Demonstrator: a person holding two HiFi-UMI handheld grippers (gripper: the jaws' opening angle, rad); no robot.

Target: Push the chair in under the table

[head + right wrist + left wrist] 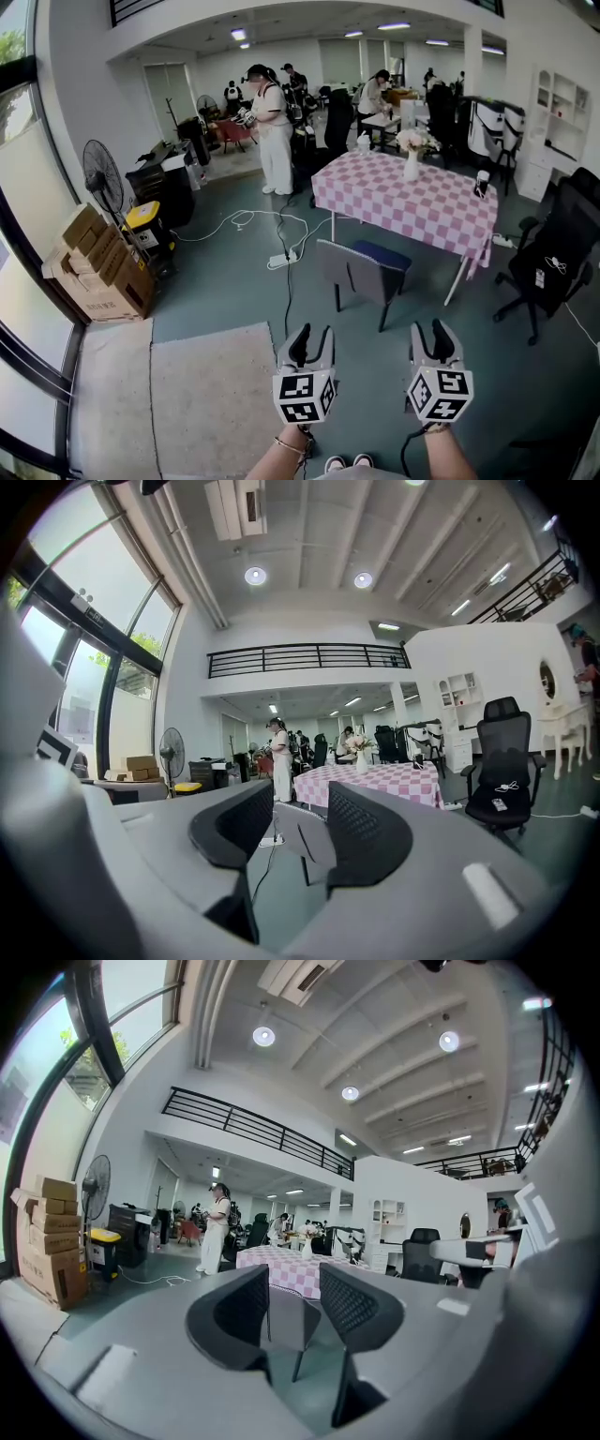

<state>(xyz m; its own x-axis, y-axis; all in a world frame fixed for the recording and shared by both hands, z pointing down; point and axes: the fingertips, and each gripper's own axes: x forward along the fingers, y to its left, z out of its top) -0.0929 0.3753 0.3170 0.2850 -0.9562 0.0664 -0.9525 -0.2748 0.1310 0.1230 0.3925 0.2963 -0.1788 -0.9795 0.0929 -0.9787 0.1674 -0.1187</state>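
Observation:
A grey chair (361, 267) with a blue seat stands on the floor, its back toward me, drawn out from a table with a pink checked cloth (441, 211). My left gripper (312, 336) and right gripper (429, 330) hover side by side short of the chair, both open with nothing between the jaws. In the left gripper view the chair (289, 1321) and table (286, 1267) show through the gap of the left gripper (294, 1274). The right gripper (300, 789) frames the chair (306, 836), with the table (378, 777) behind it.
A black office chair (553, 258) stands right of the table. Cardboard boxes (98, 267) and a fan (101, 178) line the left window wall. A rug (211, 394) lies at my left, a cable with a power strip (281, 258) crosses the floor, and a person (272, 127) stands beyond.

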